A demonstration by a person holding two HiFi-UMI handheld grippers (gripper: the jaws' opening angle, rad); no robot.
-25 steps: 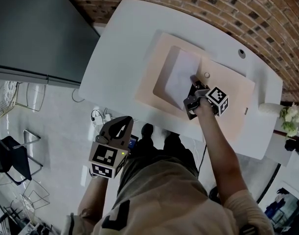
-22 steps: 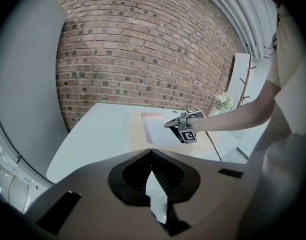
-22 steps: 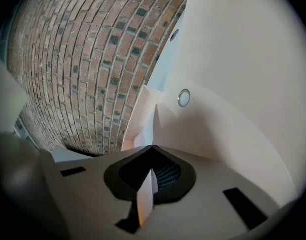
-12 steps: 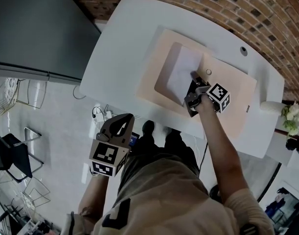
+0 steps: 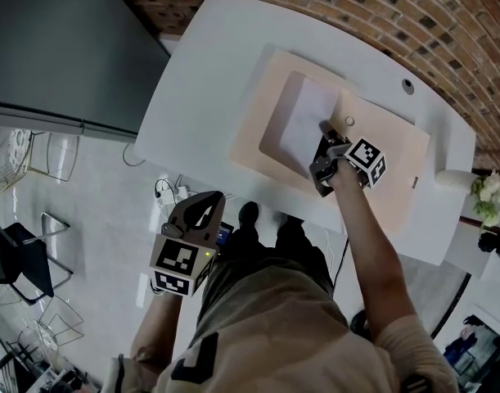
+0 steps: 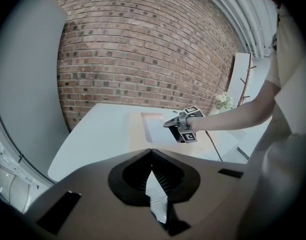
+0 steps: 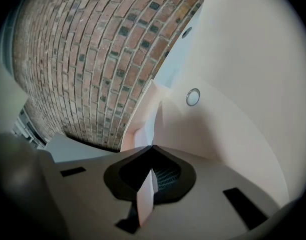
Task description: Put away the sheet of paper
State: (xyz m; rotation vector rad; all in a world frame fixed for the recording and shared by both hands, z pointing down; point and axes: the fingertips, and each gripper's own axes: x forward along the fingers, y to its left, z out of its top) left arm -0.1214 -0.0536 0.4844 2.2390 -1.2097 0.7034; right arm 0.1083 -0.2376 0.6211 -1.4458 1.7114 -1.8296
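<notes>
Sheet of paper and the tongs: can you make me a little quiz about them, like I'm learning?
1. True or false: the left tongs are shut and hold nothing.
2. Which holds the sheet of paper? A) the left tongs B) the right tongs C) neither
3. Fill in the word: the wall behind the white table is made of ____.

Key: 1. True. 2. B, they are shut on its edge. 3. Bricks.
</notes>
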